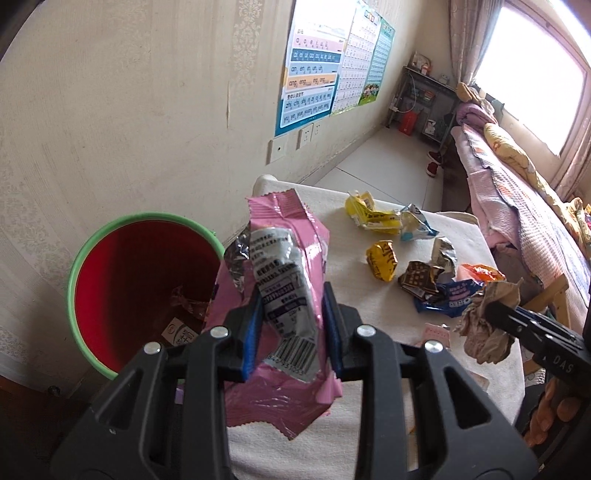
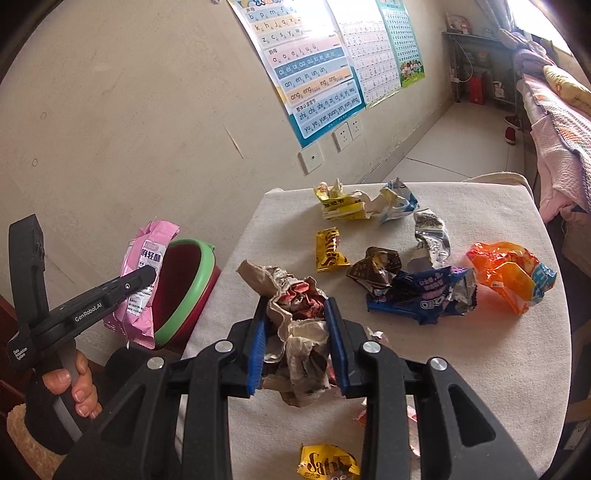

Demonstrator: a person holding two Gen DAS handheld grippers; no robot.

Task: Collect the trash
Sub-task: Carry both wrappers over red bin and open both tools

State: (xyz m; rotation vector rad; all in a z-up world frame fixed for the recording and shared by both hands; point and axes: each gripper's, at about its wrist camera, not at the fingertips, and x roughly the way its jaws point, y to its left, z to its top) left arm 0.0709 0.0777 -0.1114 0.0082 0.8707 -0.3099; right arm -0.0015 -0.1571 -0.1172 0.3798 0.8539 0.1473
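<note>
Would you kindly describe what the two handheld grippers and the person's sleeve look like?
Both grippers are black plastic with blue pads lining the jaws and silver round bolts on the linkage arms. The left gripper carries white lettering, "GenRobot.AI" on its side and "Data Acquisition System" near the handle; the right gripper shows "DAS". The left hand emerges from a black sleeve with a tan fleecy cuff.

1. Daylight pours in from the window (image 1: 532,74) at upper right of the left wrist view; its panes are blown out to white.
2. The room is evenly bright, with soft, faint shadows under the wrappers on the bench (image 2: 406,369).
3. Glare washes the top of the wall poster (image 1: 314,22).
4. Fisheye distortion bends walls and floor, and dark vignetting fills the corners.
5. Both views are sharp, with no visible motion blur.
</note>
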